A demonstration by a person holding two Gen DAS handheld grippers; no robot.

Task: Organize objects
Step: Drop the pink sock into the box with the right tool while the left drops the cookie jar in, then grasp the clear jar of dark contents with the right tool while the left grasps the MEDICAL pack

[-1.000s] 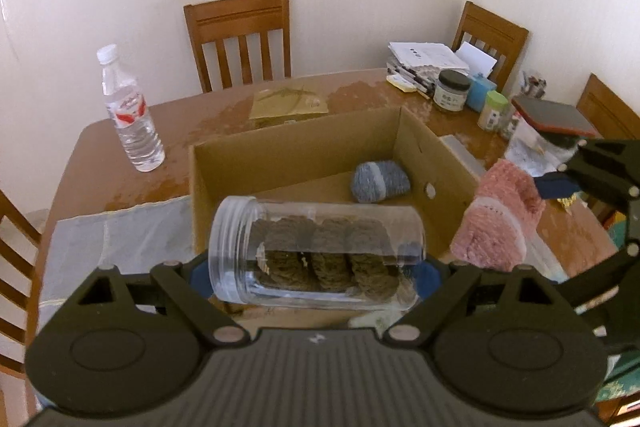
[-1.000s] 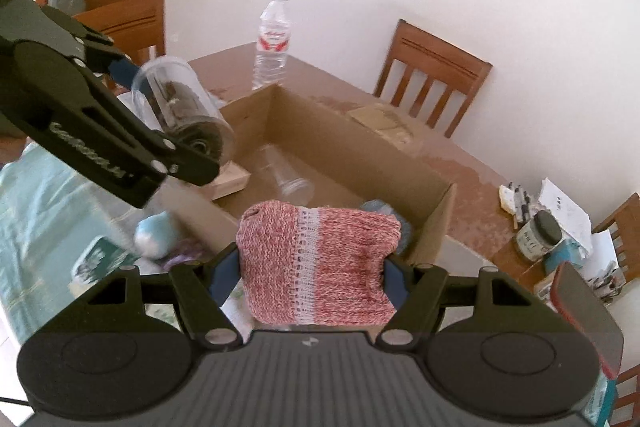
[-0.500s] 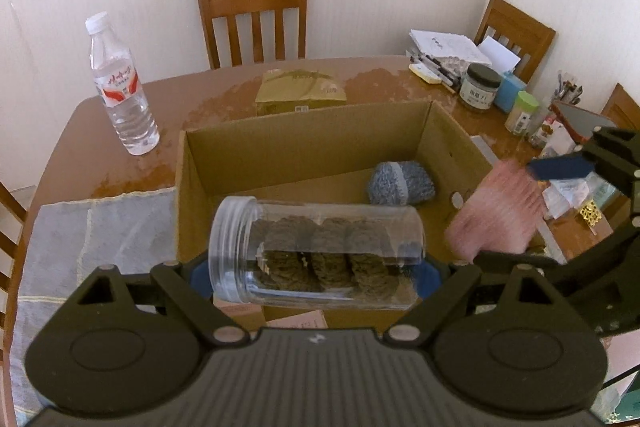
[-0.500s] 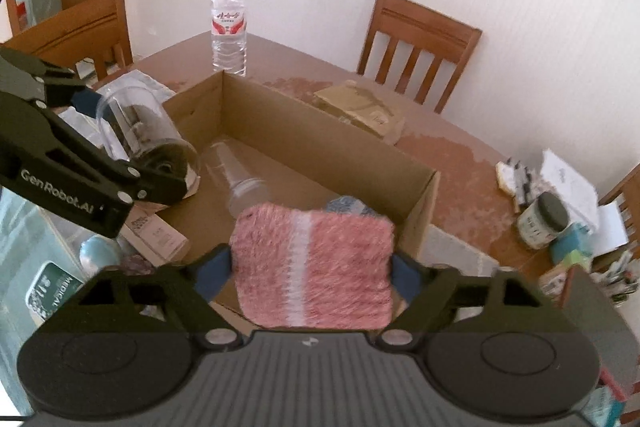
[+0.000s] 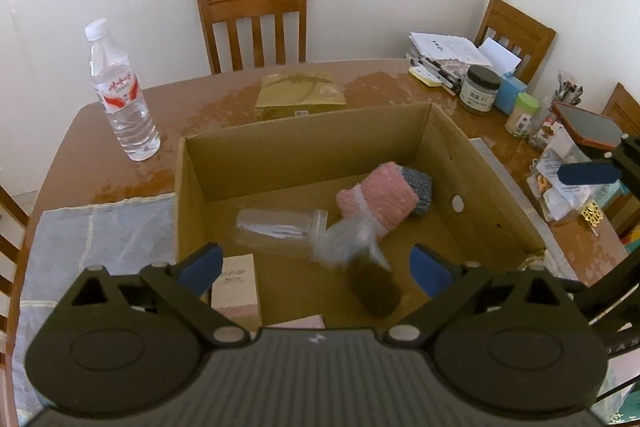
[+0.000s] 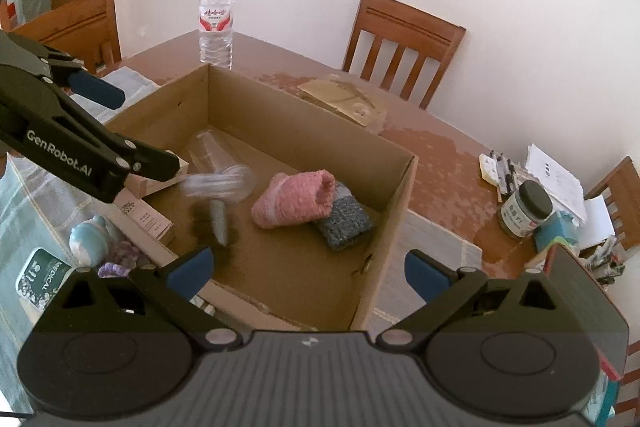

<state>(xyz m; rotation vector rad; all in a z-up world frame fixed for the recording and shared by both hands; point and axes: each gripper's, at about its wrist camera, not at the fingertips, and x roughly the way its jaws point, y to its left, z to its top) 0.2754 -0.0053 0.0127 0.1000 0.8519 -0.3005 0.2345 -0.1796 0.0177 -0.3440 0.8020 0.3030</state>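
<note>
Both my sets of jaws were spreading apart over the cardboard box (image 5: 486, 187), and neither had anything left between its blue pads. My left gripper (image 5: 316, 265) hung above the box's near edge, and just past it a clear plastic jar (image 5: 352, 259) with dark stuff inside was a blur, loose inside the box and too smeared to say how it lay. My right gripper (image 6: 306, 269) sat over the box's other near corner, pads (image 6: 424, 277) wide with nothing in them. The pink knitted pouch (image 6: 294, 199) lay on the box floor toward the far side, resting against a grey knitted pouch (image 6: 346, 223) right behind it. An empty clear jar (image 5: 280, 223) lay on its side in the box, left of the pink one. A small pinkish carton (image 5: 236, 285) stood against the box's near wall. Outside the box, a water bottle (image 5: 120, 95) stood upright off its far left corner, a flat gold packet (image 5: 300, 95) lay behind its far wall, and a dark-lidded jar (image 5: 478, 91) sat off its far right corner.
</note>
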